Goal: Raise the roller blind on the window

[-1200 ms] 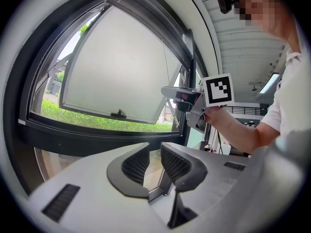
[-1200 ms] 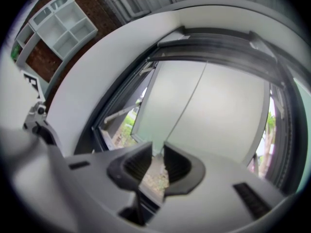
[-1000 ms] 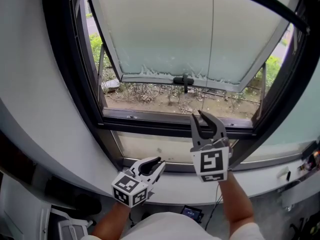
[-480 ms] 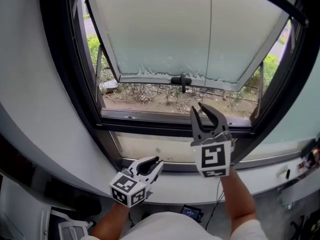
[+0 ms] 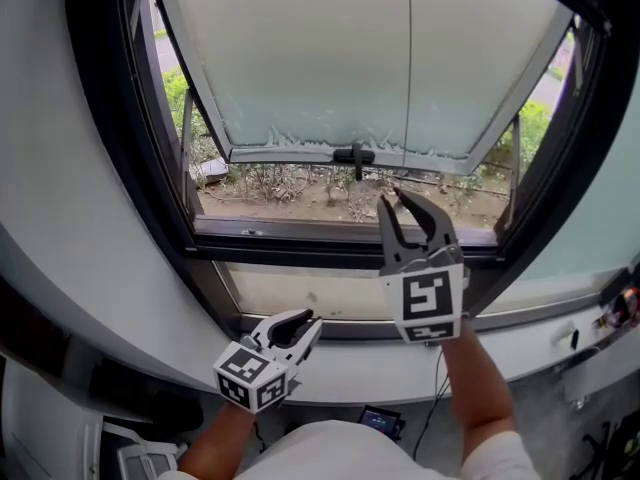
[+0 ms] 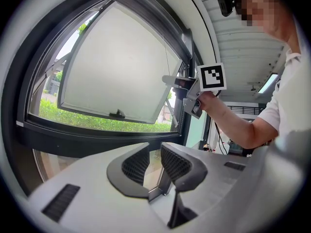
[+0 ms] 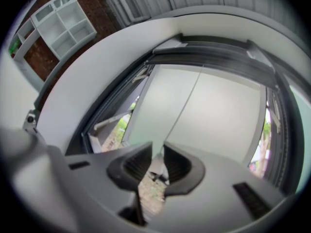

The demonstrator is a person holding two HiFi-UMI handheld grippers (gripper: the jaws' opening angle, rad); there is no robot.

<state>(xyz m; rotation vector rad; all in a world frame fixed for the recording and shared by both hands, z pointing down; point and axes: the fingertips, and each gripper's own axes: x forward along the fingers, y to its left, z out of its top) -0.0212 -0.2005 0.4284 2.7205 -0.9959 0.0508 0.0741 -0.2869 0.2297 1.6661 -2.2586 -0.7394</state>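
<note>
My right gripper (image 5: 392,198): jaws apart, blind cord (image 5: 408,68) runs down to their gap | left gripper (image 5: 312,318): apart, empty, below-left

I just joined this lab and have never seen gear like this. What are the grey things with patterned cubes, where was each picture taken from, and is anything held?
No robot here: a person holds a claw tool in each hand. The head view comes from a camera on the person's head, looking down at a dark-framed window whose frosted pane tilts outward. The other two views come from cameras riding on the claws. The right claw is raised before the window, jaws apart; a thin cord hangs down to the gap but does not look pinched. The left claw sits low by the white ledge, jaws apart, empty.
</note>
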